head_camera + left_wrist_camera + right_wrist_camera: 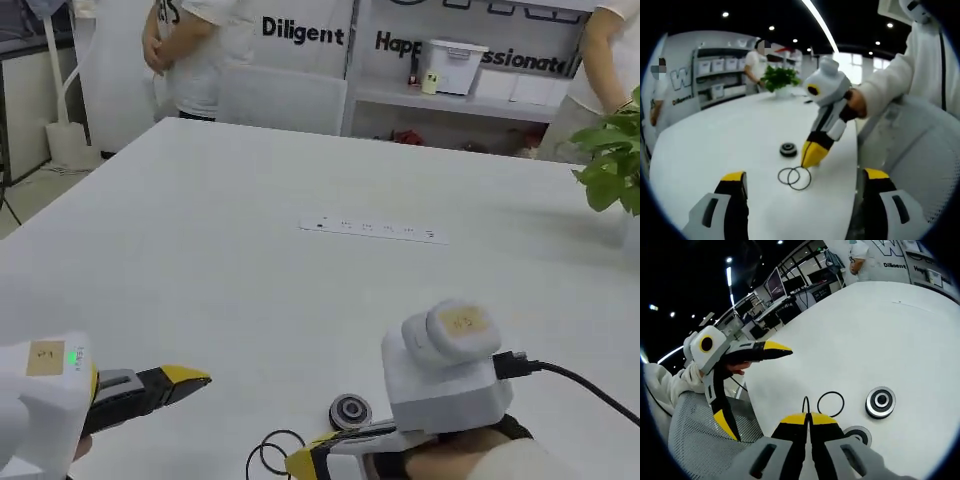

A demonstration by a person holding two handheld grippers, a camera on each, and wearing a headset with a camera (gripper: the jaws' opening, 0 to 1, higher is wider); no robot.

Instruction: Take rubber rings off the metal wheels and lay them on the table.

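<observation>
Head view first: the right hand-held gripper [305, 462] is low at the near edge of the desk [250, 280], its yellow tip down by two rubber rings [272, 455], thin black loops on the white top. One metal wheel [351, 411] sits just beside that tip. Off to the left hovers the left hand-held gripper [188, 381], clear of the lot.

Left gripper view now: its own jaws stand wide apart, released, nothing between them, aimed at the rings from a little way back. The two loops overlap on the desk, the right tip touches their far edge, and the wheel lies just beyond.

Right gripper view: jaws clenched tip to tip, and a narrow loop of rubber ring [805, 403] stands up out of the pinch. It looks grasped, edge-on. The second ring [830, 404] lies flat just ahead, the wheel to its right, and a second wheel [858, 434] peeks out close beside the jaw.

So this reads as the laying-down. To do it well, bring the pinch right to the surface and ease the jaws apart slowly so the rubber neither springs nor clings. Then draw straight back, away from the loops. The left one does best waiting clear until a wheel needs steadying. Whether either wheel wears a ring, I cannot tell.
</observation>
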